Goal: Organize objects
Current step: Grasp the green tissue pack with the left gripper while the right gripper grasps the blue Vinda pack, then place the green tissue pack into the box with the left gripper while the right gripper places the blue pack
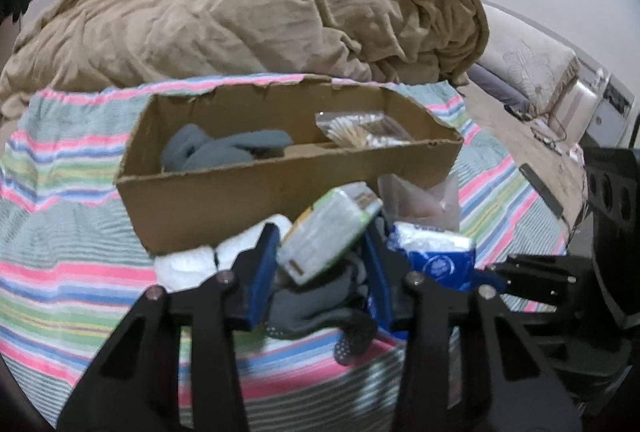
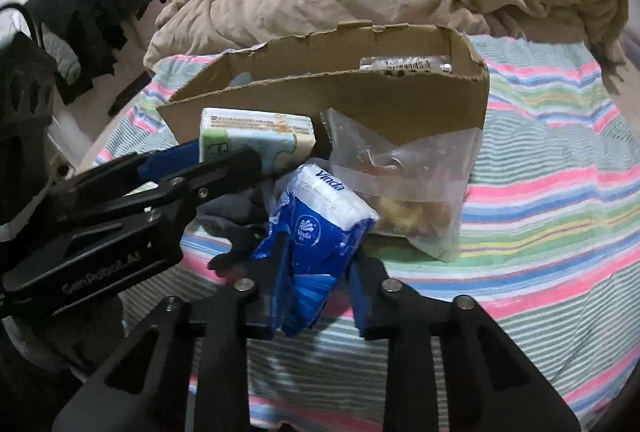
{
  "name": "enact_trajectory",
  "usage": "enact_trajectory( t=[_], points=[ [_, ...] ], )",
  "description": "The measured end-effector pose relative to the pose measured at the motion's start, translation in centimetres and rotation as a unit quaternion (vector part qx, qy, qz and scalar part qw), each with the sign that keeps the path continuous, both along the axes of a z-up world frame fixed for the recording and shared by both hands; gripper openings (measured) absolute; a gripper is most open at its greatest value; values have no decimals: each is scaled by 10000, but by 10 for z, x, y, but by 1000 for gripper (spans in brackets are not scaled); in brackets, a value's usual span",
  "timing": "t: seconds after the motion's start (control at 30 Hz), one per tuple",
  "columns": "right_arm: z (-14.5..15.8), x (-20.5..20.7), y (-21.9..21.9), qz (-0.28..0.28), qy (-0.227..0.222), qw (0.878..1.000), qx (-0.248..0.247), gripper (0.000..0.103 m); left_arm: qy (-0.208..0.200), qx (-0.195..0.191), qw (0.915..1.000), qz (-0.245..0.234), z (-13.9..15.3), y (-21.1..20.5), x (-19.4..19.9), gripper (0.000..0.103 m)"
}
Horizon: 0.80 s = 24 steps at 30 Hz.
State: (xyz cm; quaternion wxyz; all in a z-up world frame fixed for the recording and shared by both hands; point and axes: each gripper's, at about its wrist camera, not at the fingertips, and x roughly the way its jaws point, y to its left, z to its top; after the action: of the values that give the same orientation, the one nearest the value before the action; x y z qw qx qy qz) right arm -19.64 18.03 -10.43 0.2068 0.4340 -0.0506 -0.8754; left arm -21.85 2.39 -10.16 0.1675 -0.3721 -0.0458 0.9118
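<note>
My left gripper (image 1: 322, 252) is shut on a green and white tissue pack (image 1: 328, 232), held tilted just in front of the cardboard box (image 1: 248, 199); the pack also shows in the right wrist view (image 2: 256, 139). My right gripper (image 2: 320, 264) is shut on a blue Vinda tissue pack (image 2: 320, 228), which also shows in the left wrist view (image 1: 436, 256). The box holds a grey sock (image 1: 224, 151) and a bag of cotton swabs (image 1: 364, 129). A grey dotted sock (image 1: 320, 308) lies under the left gripper.
A clear bag with food (image 2: 412, 191) leans on the box front. A white cloth (image 1: 192, 264) lies left of the left gripper. A tan quilt (image 1: 260, 15) is piled behind the box on the striped bedsheet (image 1: 60, 232). Dark clothes (image 2: 92, 3) hang at left.
</note>
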Motion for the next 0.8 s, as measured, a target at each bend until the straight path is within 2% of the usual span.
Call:
enact_trajectory(
  t=[0.27, 0.57, 0.8],
  points=[
    [27, 15, 12, -198, 7, 9998, -85, 14, -197, 299, 9990, 280, 14, -16, 19, 31],
    [59, 13, 29, -280, 199, 9992, -218, 12, -276, 380, 9982, 380, 26, -20, 19, 28],
    [83, 6, 39, -274, 417, 9982, -339, 12, -83, 490, 9975, 500, 52, -25, 28, 27]
  ],
)
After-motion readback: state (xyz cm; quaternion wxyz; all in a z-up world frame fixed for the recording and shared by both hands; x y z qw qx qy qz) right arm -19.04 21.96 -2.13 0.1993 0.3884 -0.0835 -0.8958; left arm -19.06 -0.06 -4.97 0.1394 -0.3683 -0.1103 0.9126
